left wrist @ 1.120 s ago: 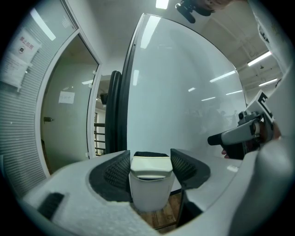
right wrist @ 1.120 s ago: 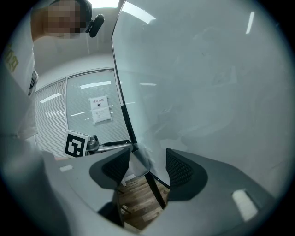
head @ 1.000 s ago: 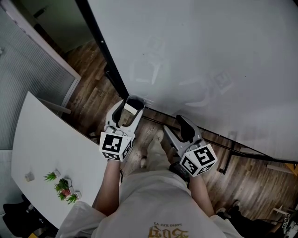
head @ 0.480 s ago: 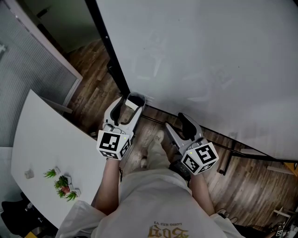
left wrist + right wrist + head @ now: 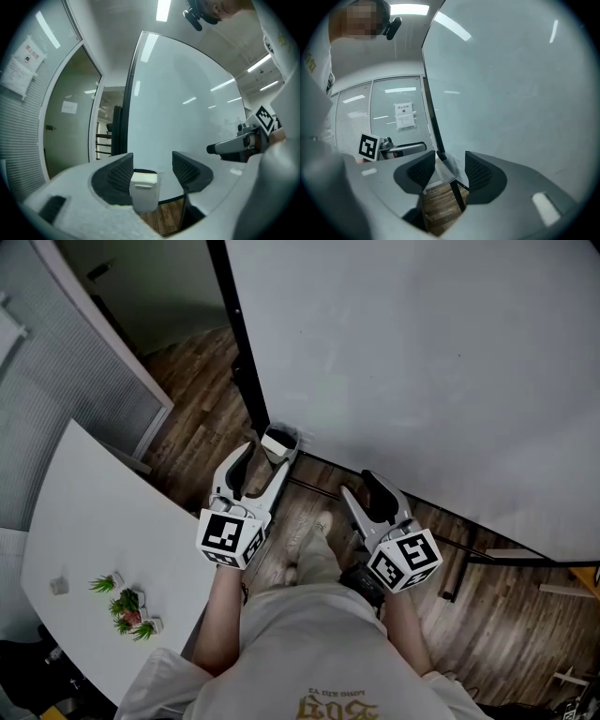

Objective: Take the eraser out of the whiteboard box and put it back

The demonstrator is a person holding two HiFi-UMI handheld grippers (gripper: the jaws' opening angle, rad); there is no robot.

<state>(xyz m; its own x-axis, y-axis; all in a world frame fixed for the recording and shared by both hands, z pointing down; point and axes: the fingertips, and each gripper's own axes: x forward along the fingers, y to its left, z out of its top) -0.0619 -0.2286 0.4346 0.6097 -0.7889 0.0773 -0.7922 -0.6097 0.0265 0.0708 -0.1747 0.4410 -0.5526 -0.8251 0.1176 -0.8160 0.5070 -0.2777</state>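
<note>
A small white whiteboard box [image 5: 279, 442] hangs at the lower left corner of the whiteboard [image 5: 422, 352]. Its top is dark and I cannot make out the eraser inside. My left gripper [image 5: 262, 457] points level at the box, tips just short of it. In the left gripper view the box [image 5: 143, 191] shows in the gap of the left gripper [image 5: 152, 163]; its jaws are closing but touch nothing. My right gripper [image 5: 359, 486] hangs to the right below the board, jaws closing on nothing. From the right gripper [image 5: 450, 161] the box [image 5: 448, 169] lies farther ahead.
A black frame post [image 5: 246, 362] runs down the board's left edge. A white table [image 5: 84, 521] with small plants [image 5: 124, 610] stands at the left, beside a glass partition with blinds [image 5: 84, 371]. The board's stand foot [image 5: 452, 585] and the person's shoes [image 5: 319, 521] rest on wooden floor.
The left gripper has drawn back slightly and risen, so the box now shows beyond its tips. The right gripper rose a little and its jaws look narrower.
</note>
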